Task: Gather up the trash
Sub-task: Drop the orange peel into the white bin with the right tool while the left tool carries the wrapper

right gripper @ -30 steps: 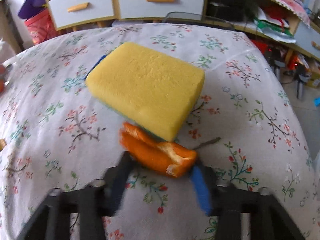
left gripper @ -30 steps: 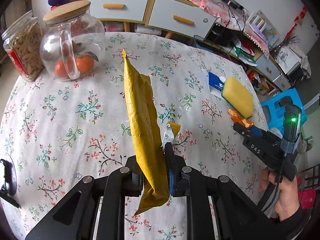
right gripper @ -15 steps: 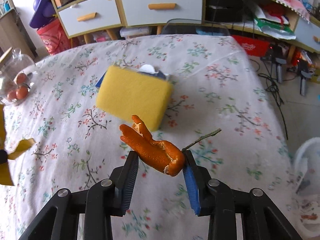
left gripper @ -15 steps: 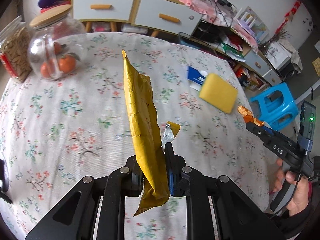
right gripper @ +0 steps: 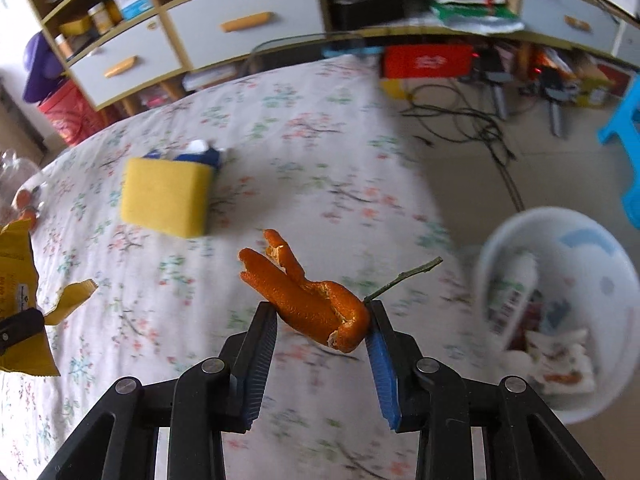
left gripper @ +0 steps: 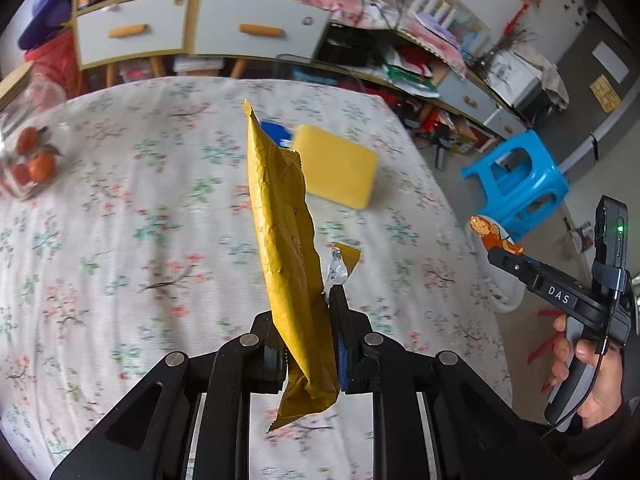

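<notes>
My left gripper (left gripper: 306,320) is shut on a crumpled yellow snack wrapper (left gripper: 286,248) and holds it upright above the floral tablecloth (left gripper: 120,240). My right gripper (right gripper: 322,320) is shut on a piece of orange peel (right gripper: 308,304) with a thin twig (right gripper: 404,280), held above the table's right edge. The right gripper and peel (left gripper: 494,236) also show at the right of the left wrist view. A white trash bin (right gripper: 560,320) with rubbish in it stands on the floor to the right of the peel. The wrapper (right gripper: 20,292) shows at the left of the right wrist view.
A yellow sponge (left gripper: 336,166) lies on the table beside a blue and white packet (left gripper: 276,134). A glass jar with oranges (left gripper: 28,160) stands at the far left. A blue stool (left gripper: 516,184) and cables (right gripper: 480,120) are on the floor. Drawers (left gripper: 192,32) stand behind.
Both grippers have lifted and swung right. The right gripper carried the peel off the table's middle toward its right edge, and the white bin has come into view.
</notes>
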{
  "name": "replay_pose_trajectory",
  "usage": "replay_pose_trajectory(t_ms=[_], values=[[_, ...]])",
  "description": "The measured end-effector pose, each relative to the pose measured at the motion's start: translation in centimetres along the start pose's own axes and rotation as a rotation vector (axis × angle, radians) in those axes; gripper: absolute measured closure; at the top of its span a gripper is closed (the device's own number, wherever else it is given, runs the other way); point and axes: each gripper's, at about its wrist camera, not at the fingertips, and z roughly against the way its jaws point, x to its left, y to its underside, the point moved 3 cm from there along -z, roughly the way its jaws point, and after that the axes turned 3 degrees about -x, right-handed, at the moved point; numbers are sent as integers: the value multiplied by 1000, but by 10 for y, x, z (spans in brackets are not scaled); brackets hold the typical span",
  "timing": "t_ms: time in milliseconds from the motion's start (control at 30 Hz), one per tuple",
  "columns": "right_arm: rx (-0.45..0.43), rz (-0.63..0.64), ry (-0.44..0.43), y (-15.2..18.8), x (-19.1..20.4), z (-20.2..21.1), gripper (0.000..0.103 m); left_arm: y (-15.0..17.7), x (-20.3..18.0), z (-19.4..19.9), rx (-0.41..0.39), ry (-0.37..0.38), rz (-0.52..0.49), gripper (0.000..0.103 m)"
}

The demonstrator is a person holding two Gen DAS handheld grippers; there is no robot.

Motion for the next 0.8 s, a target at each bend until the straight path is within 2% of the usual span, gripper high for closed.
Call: replay_pose_trajectory(t_ms=[267, 700, 733, 767, 800], values=[[5, -94, 48, 8, -62, 17, 63, 5, -46, -16, 24, 34, -68, 84], [11, -240, 143, 30, -159, 37, 60, 8, -96, -42, 52, 79, -145, 84], [10, -250, 143, 31, -164, 37, 51, 9, -104, -45, 56, 88, -154, 84], [10, -265, 142, 32, -170, 38, 35, 10, -108, -46, 58, 93, -159, 84], [10, -290, 143, 34, -176, 40, 29, 12, -115, -48, 60, 102, -168, 84]])
